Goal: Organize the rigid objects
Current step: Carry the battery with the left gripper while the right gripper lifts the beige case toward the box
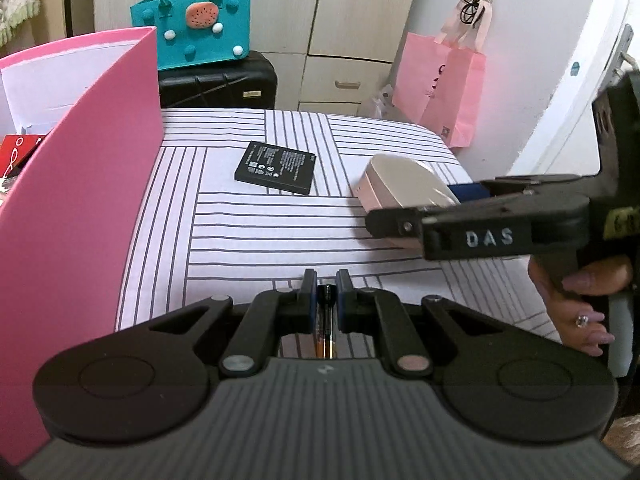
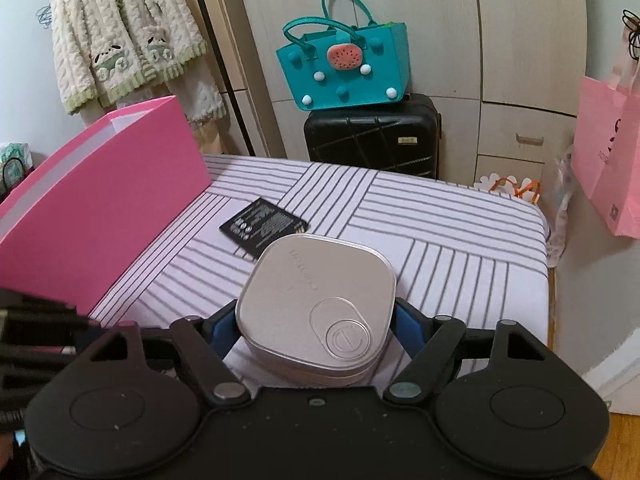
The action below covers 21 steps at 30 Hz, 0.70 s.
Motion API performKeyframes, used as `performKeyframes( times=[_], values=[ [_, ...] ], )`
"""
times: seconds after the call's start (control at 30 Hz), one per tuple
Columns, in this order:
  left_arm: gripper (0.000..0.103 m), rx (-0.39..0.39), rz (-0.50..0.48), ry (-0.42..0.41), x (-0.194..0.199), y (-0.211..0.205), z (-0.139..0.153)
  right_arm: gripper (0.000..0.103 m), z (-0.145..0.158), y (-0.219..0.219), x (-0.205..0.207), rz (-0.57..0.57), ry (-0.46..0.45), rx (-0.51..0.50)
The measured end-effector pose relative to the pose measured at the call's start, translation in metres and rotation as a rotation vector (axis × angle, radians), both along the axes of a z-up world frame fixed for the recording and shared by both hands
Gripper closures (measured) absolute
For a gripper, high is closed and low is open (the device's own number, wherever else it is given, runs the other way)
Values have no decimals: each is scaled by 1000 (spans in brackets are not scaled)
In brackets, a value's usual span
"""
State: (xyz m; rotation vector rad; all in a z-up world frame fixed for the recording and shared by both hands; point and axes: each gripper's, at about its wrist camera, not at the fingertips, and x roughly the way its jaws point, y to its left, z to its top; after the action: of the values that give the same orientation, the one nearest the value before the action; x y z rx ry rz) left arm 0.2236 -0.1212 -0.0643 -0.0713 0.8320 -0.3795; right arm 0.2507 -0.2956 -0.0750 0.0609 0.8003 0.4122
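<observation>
Bedroom corner with pale wardrobe doors [image 2: 516, 60]; black suitcase [image 2: 372, 136] against them, teal felt bag [image 2: 344, 68] on top, pink paper bag [image 1: 444, 84] hanging at 2 o'clock in the left wrist view, fluffy cream cardigan [image 2: 128, 36] at 10 o'clock in the right wrist view. In front, a tabletop [image 1: 256, 236] under white cloth with grey stripe blocks. Tall pink box [image 1: 76, 216] along its left edge, open at the top, filling 9 o'clock in the left wrist view.

Left tongs [image 1: 326, 300] narrow, pinched on a slim dark pen-like stick [image 1: 327, 320] with an orange band; exact nature unclear. Pointing down at the striped cloth near the front edge.

Right tongs [image 2: 316, 332] spread wide and clamped on a silver square tin [image 2: 316, 300] with rounded corners, blue pads against its two sides, embossed round logo on the lid. Seen from the left wrist, at 3 o'clock, tin [image 1: 404, 188] raised off the cloth, right hand [image 1: 580, 300] with a ring wrapped on the handle.

Flat black battery [image 1: 276, 168] with white print lying on the cloth near 12 o'clock, just beyond the tin and apart from it, right of the pink box.
</observation>
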Motion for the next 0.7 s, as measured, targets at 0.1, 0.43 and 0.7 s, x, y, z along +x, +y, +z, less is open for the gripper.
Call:
performKeyframes(
  times=[0.1, 0.43, 0.7],
  values=[
    [95, 1, -8, 11, -3, 1, 6, 21, 5, -2, -9, 11, 11, 7],
    [95, 11, -57, 27, -18, 11, 31, 21, 20, 3, -35, 47, 63, 51],
    [95, 39, -90, 9, -33, 32, 68, 21, 38, 11, -52, 75, 98, 6]
  ],
)
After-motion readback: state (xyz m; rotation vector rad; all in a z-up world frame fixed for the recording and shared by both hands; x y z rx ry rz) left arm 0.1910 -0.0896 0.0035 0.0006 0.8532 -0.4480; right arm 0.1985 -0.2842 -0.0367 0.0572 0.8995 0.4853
